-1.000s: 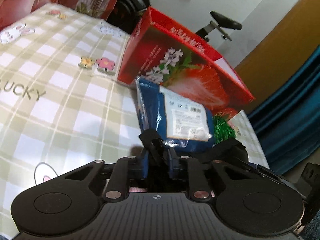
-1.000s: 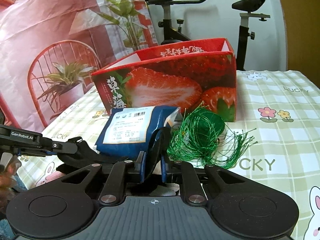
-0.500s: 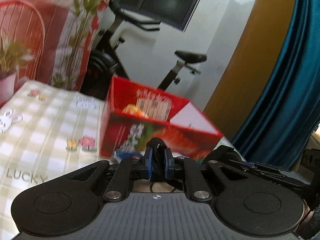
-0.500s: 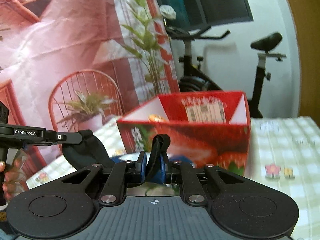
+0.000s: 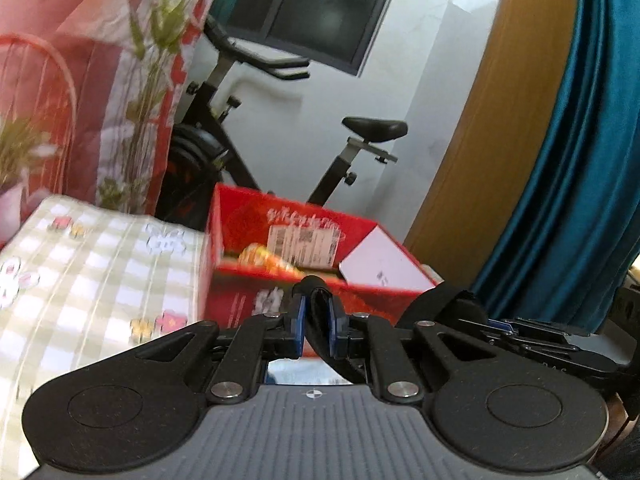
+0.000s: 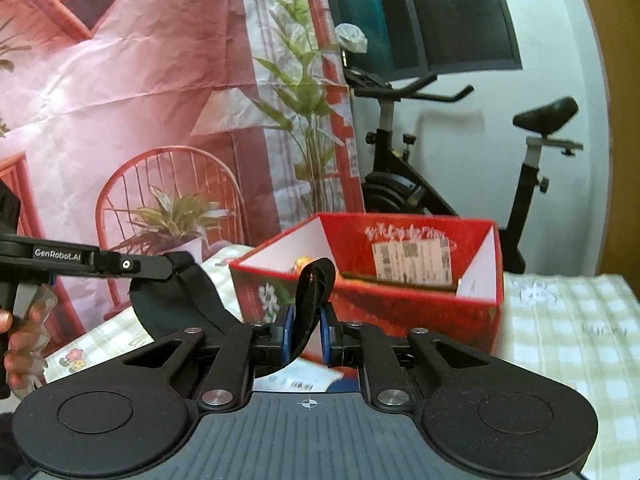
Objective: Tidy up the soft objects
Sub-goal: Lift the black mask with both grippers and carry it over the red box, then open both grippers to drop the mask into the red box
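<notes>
A black soft fabric piece point(image 6: 180, 304) hangs stretched between both grippers, lifted above the table. My right gripper point(image 6: 306, 320) is shut on one folded end of it, which loops up between the blue pads. My left gripper point(image 5: 316, 314) is shut on the other end point(image 5: 318, 294). In the right wrist view the left gripper point(image 6: 160, 266) shows at the left, held by a hand point(image 6: 20, 340). The right gripper point(image 5: 492, 326) shows at the right of the left wrist view. Ahead stands the open red strawberry box point(image 6: 400, 312) point(image 5: 248, 300).
The box holds an orange-yellow item point(image 5: 260, 258) and has a barcode label point(image 6: 412, 264) on its far wall. A white-labelled packet point(image 6: 304, 380) lies below the right gripper. The checked tablecloth point(image 5: 80, 280) spreads left. An exercise bike point(image 6: 400, 184) stands behind, and a teal curtain point(image 5: 580, 160) hangs at the right.
Both grippers have risen with the black fabric held between them. The blue packet and green wire bundle dropped out of the views, and the inside of the red box came into sight.
</notes>
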`<state>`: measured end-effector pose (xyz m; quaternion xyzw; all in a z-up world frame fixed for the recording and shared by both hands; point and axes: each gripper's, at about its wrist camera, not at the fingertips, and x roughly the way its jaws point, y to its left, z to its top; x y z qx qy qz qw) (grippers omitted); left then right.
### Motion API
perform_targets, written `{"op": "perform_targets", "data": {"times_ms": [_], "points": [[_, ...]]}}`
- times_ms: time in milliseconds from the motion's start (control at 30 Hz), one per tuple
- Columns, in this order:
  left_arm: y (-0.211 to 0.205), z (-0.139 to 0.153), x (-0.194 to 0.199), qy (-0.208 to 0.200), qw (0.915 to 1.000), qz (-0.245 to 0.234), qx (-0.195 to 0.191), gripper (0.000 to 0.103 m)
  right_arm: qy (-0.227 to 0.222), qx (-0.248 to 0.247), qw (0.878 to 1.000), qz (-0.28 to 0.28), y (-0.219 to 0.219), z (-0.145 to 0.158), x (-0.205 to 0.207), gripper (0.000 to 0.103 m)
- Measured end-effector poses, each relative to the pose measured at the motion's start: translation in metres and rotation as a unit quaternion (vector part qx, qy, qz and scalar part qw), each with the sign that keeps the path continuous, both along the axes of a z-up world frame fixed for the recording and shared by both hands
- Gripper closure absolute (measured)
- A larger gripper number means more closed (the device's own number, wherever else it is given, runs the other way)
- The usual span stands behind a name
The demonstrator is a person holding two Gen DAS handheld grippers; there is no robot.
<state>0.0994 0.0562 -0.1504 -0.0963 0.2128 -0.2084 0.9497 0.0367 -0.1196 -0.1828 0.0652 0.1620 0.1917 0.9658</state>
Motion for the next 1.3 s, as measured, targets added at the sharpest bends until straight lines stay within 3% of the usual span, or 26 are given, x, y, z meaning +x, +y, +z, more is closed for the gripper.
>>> {"op": "perform_targets", "data": {"times_ms": [267,433,667,867,933,1000,1167,1300], "points": [[-0.025,0.034,0.052,-0.077,0.9960,0.019,0.043,0.090,-0.057,-0.046,0.997,-0.023,-0.004,0.033,0.054,0.090],[-0.046,0.040,0.094,-0.117,0.9873,0.064,0.087,0.090,-0.069,-0.112,0.989,-0.063,0.002,0.035,0.110,0.091],[-0.072,0.011,0.144,-0.061,0.9807,0.072,0.171,0.090,0.001,-0.170,0.981,-0.099,0.013,-0.001,0.176,0.091],[-0.070,-0.008,0.152,-0.025,0.9797,0.056,0.191,0.089,0.062,-0.159,0.979,-0.112,0.005,-0.033,0.189,0.090],[-0.068,-0.009,0.152,-0.022,0.9788,0.054,0.196,0.076,0.067,-0.156,0.979,-0.117,0.001,-0.038,0.186,0.085],[-0.066,-0.007,0.150,-0.023,0.9796,0.055,0.192,0.047,0.064,-0.147,0.980,-0.121,-0.002,-0.039,0.183,0.079],[-0.059,0.000,0.141,0.003,0.9864,0.042,0.159,0.029,0.050,-0.141,0.981,-0.120,-0.011,-0.033,0.165,0.056],[-0.051,0.002,0.123,0.031,0.9900,0.027,0.135,0.022,0.042,-0.115,0.986,-0.111,-0.016,-0.023,0.140,0.049]]}}
